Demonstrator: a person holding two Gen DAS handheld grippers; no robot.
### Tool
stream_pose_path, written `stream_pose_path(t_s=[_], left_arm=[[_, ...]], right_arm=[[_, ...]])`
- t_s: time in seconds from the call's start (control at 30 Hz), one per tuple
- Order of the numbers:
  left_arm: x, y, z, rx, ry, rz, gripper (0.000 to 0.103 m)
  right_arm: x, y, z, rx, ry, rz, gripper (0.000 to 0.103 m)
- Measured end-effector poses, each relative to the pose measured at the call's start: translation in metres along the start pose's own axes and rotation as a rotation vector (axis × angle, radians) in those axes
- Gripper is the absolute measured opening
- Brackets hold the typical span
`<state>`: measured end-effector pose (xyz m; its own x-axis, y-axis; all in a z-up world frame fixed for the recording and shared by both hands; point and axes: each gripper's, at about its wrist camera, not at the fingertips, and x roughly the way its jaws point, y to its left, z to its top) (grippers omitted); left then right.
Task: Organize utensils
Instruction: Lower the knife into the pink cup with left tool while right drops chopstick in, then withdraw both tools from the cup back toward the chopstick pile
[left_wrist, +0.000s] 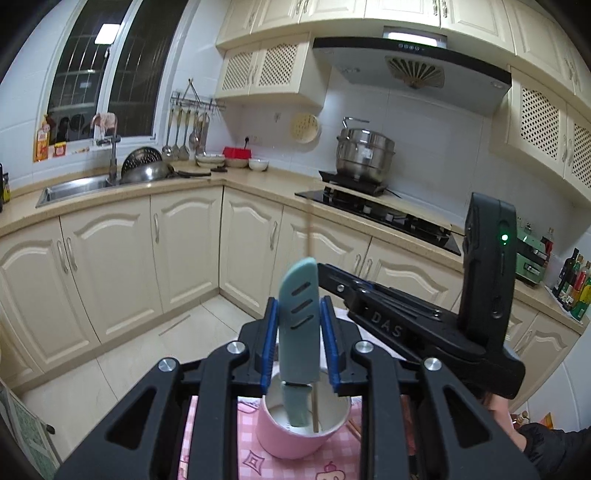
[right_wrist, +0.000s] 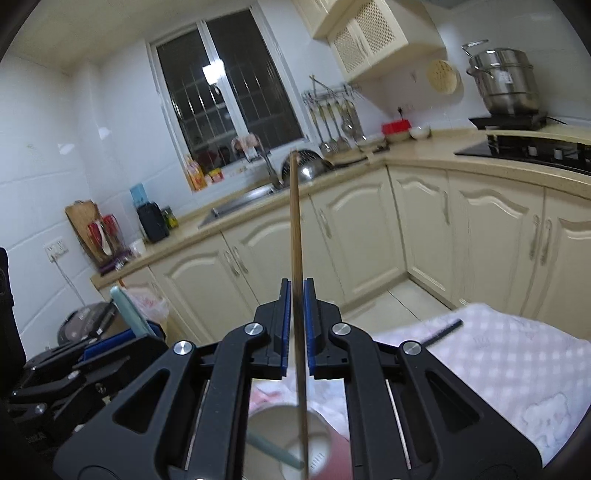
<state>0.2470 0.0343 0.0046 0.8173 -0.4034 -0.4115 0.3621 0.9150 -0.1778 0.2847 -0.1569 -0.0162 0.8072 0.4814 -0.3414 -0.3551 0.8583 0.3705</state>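
A pink cup with a white inside stands on the pink checked tablecloth. My left gripper is shut on an upright teal knife whose lower end reaches down into the cup. A thin wooden chopstick also stands in the cup, rising between the blue pads of my right gripper; a narrow gap shows on each side of it, so the jaws are open. In the left wrist view the right gripper comes in from the right, just behind the knife.
A dark stick lies on the tablecloth to the right. Cream cabinets line the walls, with a sink, a hob and a steel pot. A person's hand holds the right gripper.
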Motion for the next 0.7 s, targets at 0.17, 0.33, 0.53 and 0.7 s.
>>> stream_pose_path(t_s=[0.17,0.33,0.53,0.7], left_arm=[[-0.012,-0.004,-0.004,-0.019,-0.053,0.025,0.083],[-0.027,-0.016,-0.006,-0.016,-0.065,0.096,0.094],[-0.039,-0.026,-0.017,-0.037,-0.045,0.170,0.095],[-0.039,-0.038,-0.031,-0.040,0.011,0.181,0.095]], right_arm=[[-0.031,-0.023,-0.002,0.069,-0.011,-0.024,0.073],[-0.071,-0.048,0.001,0.118,-0.003,-0.084,0.090],[-0.101,-0.070,-0.005,0.164,0.071,-0.152,0.091],[-0.115,-0.080,-0.016,0.181,0.132,-0.184,0.091]])
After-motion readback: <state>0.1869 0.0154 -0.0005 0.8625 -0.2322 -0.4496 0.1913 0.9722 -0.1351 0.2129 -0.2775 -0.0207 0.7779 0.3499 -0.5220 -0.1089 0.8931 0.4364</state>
